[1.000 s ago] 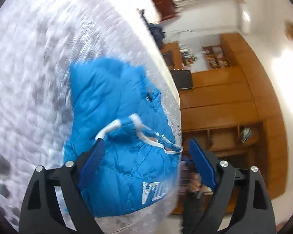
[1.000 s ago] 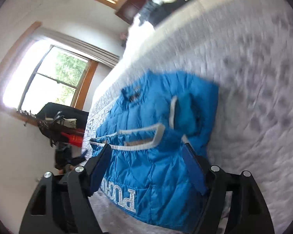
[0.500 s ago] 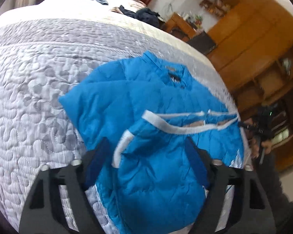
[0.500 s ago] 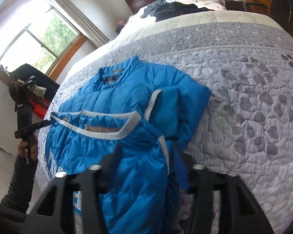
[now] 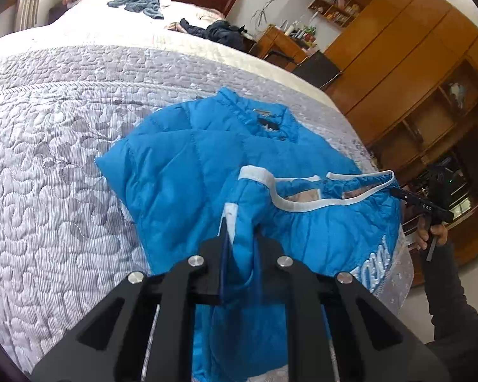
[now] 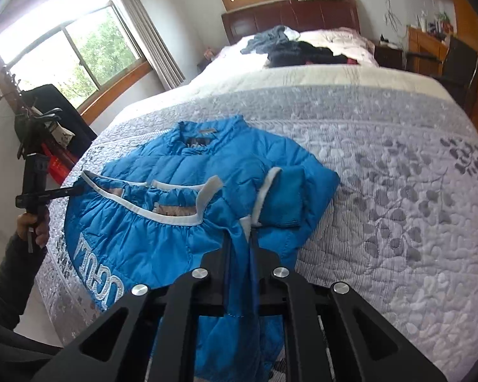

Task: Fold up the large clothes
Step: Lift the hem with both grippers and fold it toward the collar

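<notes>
A bright blue puffer jacket (image 5: 181,165) lies on the grey quilted bedspread (image 5: 47,159) with its collar at the far end. Its white-trimmed hem (image 5: 302,205) is raised and stretched between both grippers. My left gripper (image 5: 240,245) is shut on a bunch of blue fabric at the hem's left corner. It also shows in the right wrist view, where this left gripper (image 6: 76,191) pinches the far corner from a person's hand. My right gripper (image 6: 240,242) is shut on the jacket (image 6: 239,159) at the hem's other corner, beside a folded-in sleeve cuff (image 6: 283,197).
Loose dark and grey clothes (image 6: 290,47) lie near the wooden headboard. A wooden wardrobe with shelves (image 5: 414,79) stands along the bed's right side, with a dark chair (image 6: 459,63) by it. A black bag and stand (image 6: 47,111) sit under the window. Bare quilt (image 6: 398,191) spreads to the right.
Both grippers were open over the jacket and have since shut on its hem corners. Both views have rolled upright, and the hem now hangs lifted between the grippers.
</notes>
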### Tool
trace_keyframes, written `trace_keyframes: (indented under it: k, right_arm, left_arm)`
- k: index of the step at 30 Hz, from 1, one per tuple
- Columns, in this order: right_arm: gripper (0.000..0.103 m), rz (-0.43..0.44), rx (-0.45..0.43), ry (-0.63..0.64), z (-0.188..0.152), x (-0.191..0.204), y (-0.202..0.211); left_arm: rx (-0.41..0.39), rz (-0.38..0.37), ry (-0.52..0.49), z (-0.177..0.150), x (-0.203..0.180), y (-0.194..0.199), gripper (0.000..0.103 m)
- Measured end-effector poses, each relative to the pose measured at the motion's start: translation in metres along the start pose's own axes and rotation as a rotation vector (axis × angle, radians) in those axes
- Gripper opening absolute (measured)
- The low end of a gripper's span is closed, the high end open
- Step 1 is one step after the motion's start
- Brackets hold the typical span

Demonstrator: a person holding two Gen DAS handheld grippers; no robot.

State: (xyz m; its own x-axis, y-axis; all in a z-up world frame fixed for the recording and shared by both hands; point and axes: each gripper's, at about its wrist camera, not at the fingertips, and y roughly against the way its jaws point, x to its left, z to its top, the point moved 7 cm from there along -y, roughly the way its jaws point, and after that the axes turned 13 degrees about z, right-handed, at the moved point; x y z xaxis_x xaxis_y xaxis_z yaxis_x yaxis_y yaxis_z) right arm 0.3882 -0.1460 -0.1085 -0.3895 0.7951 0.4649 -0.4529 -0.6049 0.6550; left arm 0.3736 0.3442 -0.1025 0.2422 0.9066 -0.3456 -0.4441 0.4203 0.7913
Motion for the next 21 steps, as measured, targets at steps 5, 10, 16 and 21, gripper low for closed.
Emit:
trace_keyframes:
  k: [5,10,16,21]
  right_arm:
    - [0.009,-0.011,-0.002,0.008,-0.002,0.004,0.004]
    - [0.009,0.000,0.010,-0.029,-0.004,-0.004,-0.004]
    - [0.008,0.004,-0.021,-0.038,0.000,-0.005,0.000]
    - [0.008,-0.012,-0.093,0.036,0.026,0.019,0.030]
  left_arm:
    - [-0.009,-0.013,0.000,-0.004,-0.004,0.007,0.010]
    - [0.004,0.006,-0.018,-0.001,-0.001,-0.006,0.011]
    - [-0.041,-0.064,0.021,0.007,-0.005,0.009,0.007]
    - [-0.194,-0.099,-0.047,0.037,-0.030,0.082,0.007]
